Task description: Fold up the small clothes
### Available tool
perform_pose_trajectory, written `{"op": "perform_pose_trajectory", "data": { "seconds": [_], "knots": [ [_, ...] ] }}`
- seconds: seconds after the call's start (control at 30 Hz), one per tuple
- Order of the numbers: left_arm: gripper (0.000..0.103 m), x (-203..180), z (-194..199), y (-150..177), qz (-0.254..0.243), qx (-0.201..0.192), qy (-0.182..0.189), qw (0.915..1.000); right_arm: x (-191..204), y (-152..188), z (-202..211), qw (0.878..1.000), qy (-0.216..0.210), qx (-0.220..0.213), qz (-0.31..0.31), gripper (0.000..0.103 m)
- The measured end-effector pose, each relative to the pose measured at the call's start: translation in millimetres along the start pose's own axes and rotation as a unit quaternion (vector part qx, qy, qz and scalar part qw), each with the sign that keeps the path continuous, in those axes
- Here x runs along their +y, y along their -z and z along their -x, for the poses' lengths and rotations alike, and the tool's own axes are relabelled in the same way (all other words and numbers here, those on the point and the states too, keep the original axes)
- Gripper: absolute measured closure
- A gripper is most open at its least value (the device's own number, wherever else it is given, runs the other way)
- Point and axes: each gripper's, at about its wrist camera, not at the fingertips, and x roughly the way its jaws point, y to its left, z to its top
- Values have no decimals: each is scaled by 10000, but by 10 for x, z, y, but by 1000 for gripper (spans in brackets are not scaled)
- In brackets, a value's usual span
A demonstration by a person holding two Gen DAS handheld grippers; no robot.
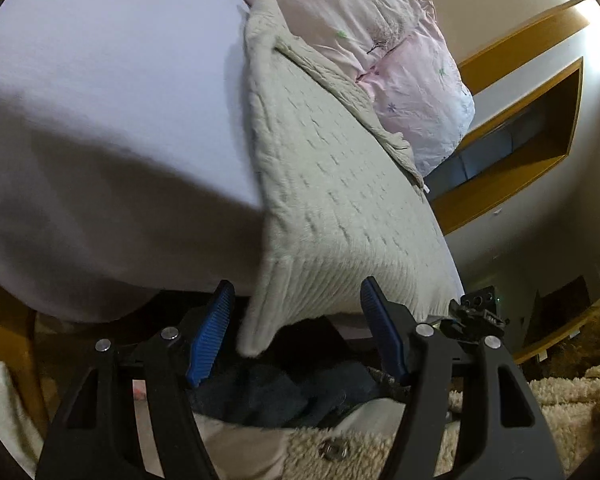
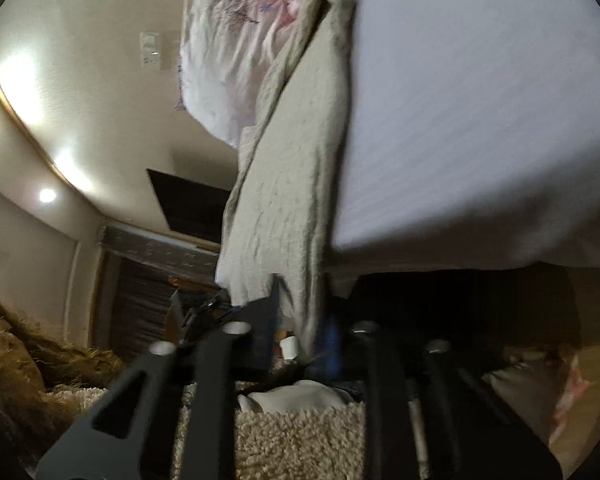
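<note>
Left fingers gape wide around the knit garment's hanging corner, unclamped; right fingers pinch its hem, garment stretching toward twelve o'clock across the bed.

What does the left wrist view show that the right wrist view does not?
Only the left wrist view shows the open left hand-held gripper with blue pads, and dark clothes below.

Only the right wrist view shows the blurred right hand-held gripper, apparently closed on the sweater's hem, and ceiling lights.

Both show the grey-green sweater, white bed sheet and pink floral bedding.
</note>
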Motion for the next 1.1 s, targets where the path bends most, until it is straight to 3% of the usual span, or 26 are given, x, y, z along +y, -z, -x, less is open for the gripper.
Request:
{"op": "perform_pose_trajectory", "data": {
  "seconds": [0.03, 0.07, 0.1, 0.2, 0.3, 0.37, 0.47, 0.57, 0.67, 0.73, 0.8, 0.87, 0.9, 0.93, 0.97, 1.0, 1.07, 1.1],
  "knots": [
    [54, 6, -17, 4, 42, 33, 65, 10000, 71, -5, -6, 9999, -48, -11, 128, 95],
    [78, 6, -34, 9, 92, 96, 157, 9998, 171, -30, 9, 9995, -94, -59, 294, 95],
    [94, -6, -35, 14, 139, 167, 251, 9994, 262, -68, 24, 9990, -122, -126, 417, 95],
    [96, -251, 101, -92, -77, 42, 496, 9987, 692, -333, 168, 9935, -254, -475, 1000, 96],
    [96, -704, 254, -541, -724, -355, 585, 9950, 1216, -813, 189, 9812, -237, -846, 1717, 96],
    [96, -980, 257, -985, -1064, -690, 353, 9913, 1562, -1289, 91, 9700, -163, -1159, 2129, 96],
    [96, -1203, 11, -1899, -1040, -1484, -409, 9826, 1756, -1953, -169, 9589, 262, -1716, 2243, 96],
    [96, -1121, -532, -2599, -863, -1599, -1312, 9746, 1489, -2609, -534, 9606, 908, -2056, 1636, 96],
    [96, -835, -1141, -2984, -435, -1230, -1830, 9744, 1019, -3051, -922, 9624, 1699, -1914, 906, 96],
    [96, -643, -1368, -3014, -182, -957, -1933, 9763, 732, -3157, -1047, 9636, 1952, -1759, 495, 96],
    [96, -522, -1498, -3015, -62, -835, -2000, 9762, 596, -3213, -1145, 9571, 2259, -1786, 324, 94],
    [96, -452, -1520, -3007, 4, -770, -1928, 9782, 548, -3269, -1177, 9515, 2370, -1948, 237, 84],
    [95, -460, -1501, -3007, 11, -736, -1851, 9800, 566, -3263, -1157, 9474, 2370, -2134, 273, 75],
    [91, -461, -1454, -2996, 10, -715, -1818, 9807, 607, -3214, -1107, 9402, 2420, -2371, 361, 47],
    [73, -468, -1390, -2986, -10, -723, -1821, 9806, 699, -3122, -1011, 9232, 2556, -2816, 556, 19],
    [41, -478, -1284, -2960, -58, -776, -1822, 9802, 751, -3059, -935, 9145, 2574, -3036, 723, 12],
    [10, -515, -1012, -2860, -204, -1181, -1940, 9736, 873, -3016, -873, 9106, 2482, -3110, 1115, 11],
    [9, -512, -896, -2838, -271, -1318, -2055, 9694, 930, -3042, -829, 9084, 2493, -3129, 1213, 11]
  ]
}}
